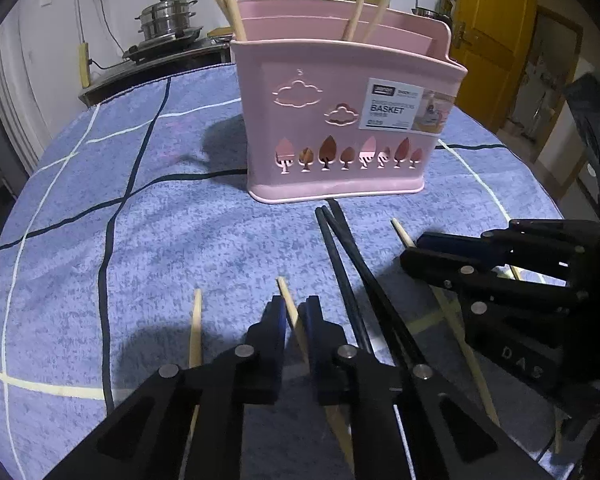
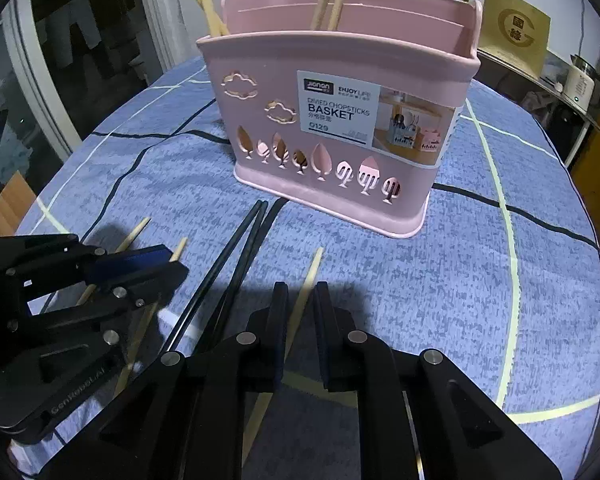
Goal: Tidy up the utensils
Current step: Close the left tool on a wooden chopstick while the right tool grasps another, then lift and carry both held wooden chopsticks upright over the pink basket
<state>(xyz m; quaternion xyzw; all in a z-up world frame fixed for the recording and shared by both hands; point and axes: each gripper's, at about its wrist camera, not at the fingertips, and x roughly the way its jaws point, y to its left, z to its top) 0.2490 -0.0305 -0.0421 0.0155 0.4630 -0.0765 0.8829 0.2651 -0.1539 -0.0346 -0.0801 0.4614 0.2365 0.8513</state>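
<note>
Pale chopstick [image 1: 294, 320] lying on the counter [image 1: 140, 240], between the left gripper [image 1: 296, 328] fingers, narrow gap, perhaps touching, not lifted. Another pale chopstick [image 2: 306, 292] lying between the right gripper [image 2: 300, 320] fingers, wider gap, not gripped. Black chopsticks [image 2: 236, 264] between both grippers; more pale ones beside. Pink basket [image 2: 340, 120] standing beyond, already holding several sticks. Pick-up step, probably. Next: close on a stick, lift, tip upright, drop into a compartment.

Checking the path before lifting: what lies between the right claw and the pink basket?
In the right wrist view, only the wooden chopstick running out from the right claw, then bare blue tablecloth up to the pink basket.
</note>
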